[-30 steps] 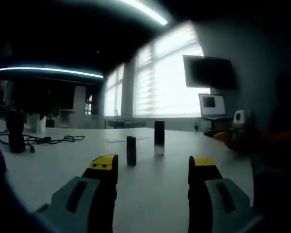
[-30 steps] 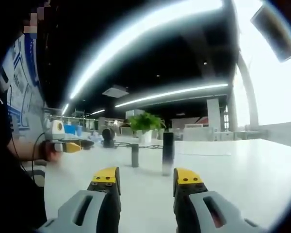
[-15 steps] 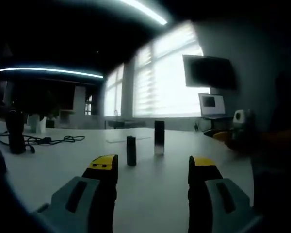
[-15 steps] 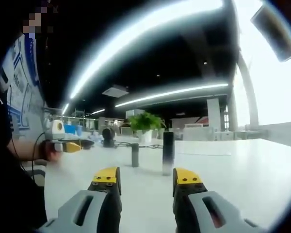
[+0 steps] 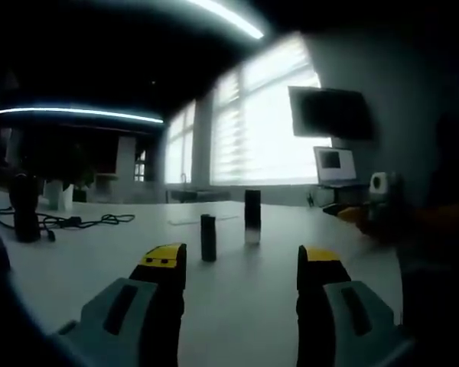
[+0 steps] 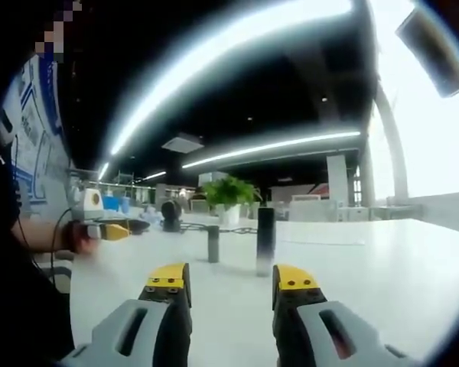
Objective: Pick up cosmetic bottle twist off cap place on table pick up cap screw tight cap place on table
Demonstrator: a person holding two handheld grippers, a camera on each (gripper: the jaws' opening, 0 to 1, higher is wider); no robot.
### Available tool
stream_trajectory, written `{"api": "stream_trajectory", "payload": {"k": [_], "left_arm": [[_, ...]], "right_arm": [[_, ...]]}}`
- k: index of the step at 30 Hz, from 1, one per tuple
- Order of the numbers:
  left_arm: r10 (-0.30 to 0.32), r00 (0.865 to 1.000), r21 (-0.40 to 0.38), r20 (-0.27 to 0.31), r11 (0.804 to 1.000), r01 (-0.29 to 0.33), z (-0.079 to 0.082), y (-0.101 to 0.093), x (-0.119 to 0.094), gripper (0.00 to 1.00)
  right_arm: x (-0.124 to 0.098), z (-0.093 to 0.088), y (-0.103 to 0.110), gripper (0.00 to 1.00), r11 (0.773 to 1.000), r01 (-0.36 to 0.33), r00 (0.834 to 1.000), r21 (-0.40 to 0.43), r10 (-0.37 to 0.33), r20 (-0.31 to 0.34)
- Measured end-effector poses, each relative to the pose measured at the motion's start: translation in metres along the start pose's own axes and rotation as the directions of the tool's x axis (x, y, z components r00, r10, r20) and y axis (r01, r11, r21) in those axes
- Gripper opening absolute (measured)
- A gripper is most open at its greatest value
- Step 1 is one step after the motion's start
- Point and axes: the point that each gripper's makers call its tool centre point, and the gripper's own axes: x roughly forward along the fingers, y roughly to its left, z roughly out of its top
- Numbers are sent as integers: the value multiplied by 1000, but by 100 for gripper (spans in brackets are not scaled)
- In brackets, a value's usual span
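A tall dark cosmetic bottle (image 5: 252, 216) with a paler lower part stands upright on the white table (image 5: 237, 306). A shorter dark cylinder (image 5: 207, 238) stands just left of it, apart from it. My left gripper (image 5: 241, 264) is open, low over the table, well short of both. In the right gripper view the tall bottle (image 6: 265, 241) and the short cylinder (image 6: 213, 244) stand ahead of my open right gripper (image 6: 232, 279), which holds nothing. A hand at the left edge holds the left gripper (image 6: 107, 231).
A dark stand with black cables (image 5: 30, 218) sits at the table's left. A laptop (image 5: 335, 166) and a wall screen (image 5: 329, 113) are at the back right. A potted plant (image 6: 228, 197) stands beyond the bottle. White tabletop (image 6: 382, 267) stretches to the right.
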Motion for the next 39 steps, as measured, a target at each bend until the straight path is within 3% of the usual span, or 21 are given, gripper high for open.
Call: {"api": "stream_trajectory", "payload": {"k": [8, 15, 18, 20, 23, 26, 32, 34, 39], "left_arm": [[43, 999, -45, 2, 998, -43, -1, 18, 7, 48], [44, 999, -2, -25, 999, -44, -6, 17, 22, 48], [78, 996, 4, -48, 997, -77, -11, 23, 28, 48], [142, 987, -23, -79, 989, -144, -17, 33, 28, 46], [172, 982, -27, -74, 984, -174, -17, 40, 32, 45], [152, 987, -63, -56, 986, -155, -15, 35, 44, 45], [111, 989, -25, -94, 993, -114, -25, 17, 72, 44], [117, 986, -9, -117, 993, -119, -30, 18, 77, 44], [126, 985, -9, -114, 992, -128, -30, 25, 83, 44]], "right_arm": [[0, 0, -1, 36, 1000, 1, 1000, -3, -1, -1], [0, 0, -1, 36, 1000, 2, 1000, -1, -2, -1], [0, 0, -1, 36, 1000, 1, 1000, -2, -1, -1], [0, 0, -1, 36, 1000, 1, 1000, -4, -1, -2], [0, 0, -1, 36, 1000, 0, 1000, -5, 0, -3], [0, -1, -1, 36, 1000, 2, 1000, -5, -2, -7], [-1, -1, -2, 36, 1000, 4, 1000, -6, -4, -5], [-1, -1, -2, 36, 1000, 3, 1000, -7, -3, -5], [-1, 0, -1, 36, 1000, -1, 1000, -4, 1, -3]]}}
